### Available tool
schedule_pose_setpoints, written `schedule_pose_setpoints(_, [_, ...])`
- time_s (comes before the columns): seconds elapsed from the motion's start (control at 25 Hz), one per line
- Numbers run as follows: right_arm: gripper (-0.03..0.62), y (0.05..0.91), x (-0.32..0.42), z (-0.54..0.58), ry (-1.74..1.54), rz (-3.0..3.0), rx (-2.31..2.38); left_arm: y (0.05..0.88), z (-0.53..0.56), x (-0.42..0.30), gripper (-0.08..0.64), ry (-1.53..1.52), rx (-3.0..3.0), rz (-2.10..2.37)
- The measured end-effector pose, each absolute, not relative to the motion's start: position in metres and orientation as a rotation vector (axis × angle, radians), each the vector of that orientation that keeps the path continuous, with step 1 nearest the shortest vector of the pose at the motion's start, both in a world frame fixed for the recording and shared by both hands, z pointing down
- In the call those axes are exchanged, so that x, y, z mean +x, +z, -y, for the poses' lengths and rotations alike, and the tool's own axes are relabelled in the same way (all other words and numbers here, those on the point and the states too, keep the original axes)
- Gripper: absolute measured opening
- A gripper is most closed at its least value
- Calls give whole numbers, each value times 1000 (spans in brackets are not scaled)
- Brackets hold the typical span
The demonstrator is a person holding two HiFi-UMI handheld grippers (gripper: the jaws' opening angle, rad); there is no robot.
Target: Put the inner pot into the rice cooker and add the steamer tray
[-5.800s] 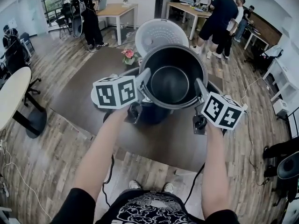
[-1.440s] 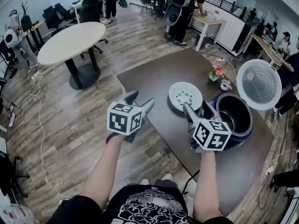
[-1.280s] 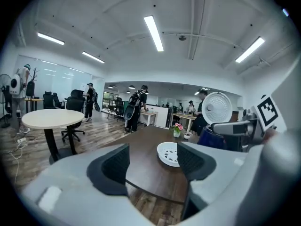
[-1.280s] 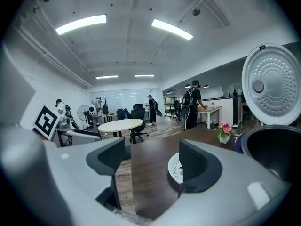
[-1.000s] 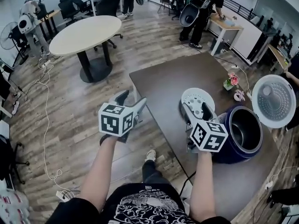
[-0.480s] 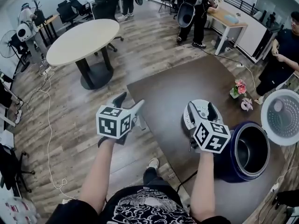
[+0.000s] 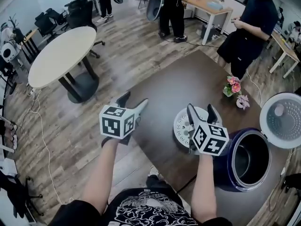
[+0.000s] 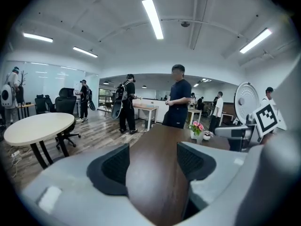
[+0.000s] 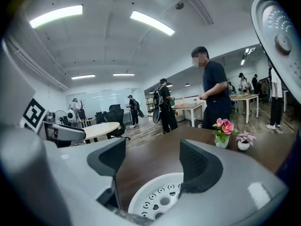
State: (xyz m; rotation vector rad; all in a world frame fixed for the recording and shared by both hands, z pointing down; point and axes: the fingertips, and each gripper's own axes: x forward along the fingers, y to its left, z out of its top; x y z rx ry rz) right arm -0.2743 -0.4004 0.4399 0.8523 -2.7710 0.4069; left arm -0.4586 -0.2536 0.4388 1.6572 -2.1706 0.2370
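Note:
The white perforated steamer tray (image 7: 182, 127) lies flat on the dark brown table (image 7: 188, 81), left of the dark blue rice cooker (image 7: 225, 172). The black inner pot (image 7: 248, 160) sits inside the cooker, whose white lid (image 7: 282, 120) stands open. My right gripper (image 7: 200, 110) hovers over the tray (image 9: 155, 201). Its jaws have just been closing a little and are still open, with the tray's near part low between them and untouched. My left gripper (image 7: 133, 102) is open and empty at the table's left edge, and in its own view (image 8: 153, 161) only tabletop (image 8: 160, 142) shows between the jaws.
A pink flower pot (image 7: 231, 85) and a small plant pot (image 7: 243, 102) stand on the table's far right. A person in dark clothes (image 7: 249, 22) stands at the far end. A round white table (image 7: 59, 55) is to the left, with cables (image 7: 40, 140) on the wooden floor.
Both grippers have moved across towards the tray, and the right one now sits lower over it. The left gripper has come from over the floor to the table's edge. A person now stands at the far end.

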Motion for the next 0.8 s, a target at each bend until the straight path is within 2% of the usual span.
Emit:
schedule_pose_setpoints(0.56, [350,448,-242,428,438,2674,1052,448,350,-421,319,287,1912,1927])
schedule_pose_setpoints(0.8, [348,465,-224,424,557,2598,1215,466,382,-410,319,305,2048,1754])
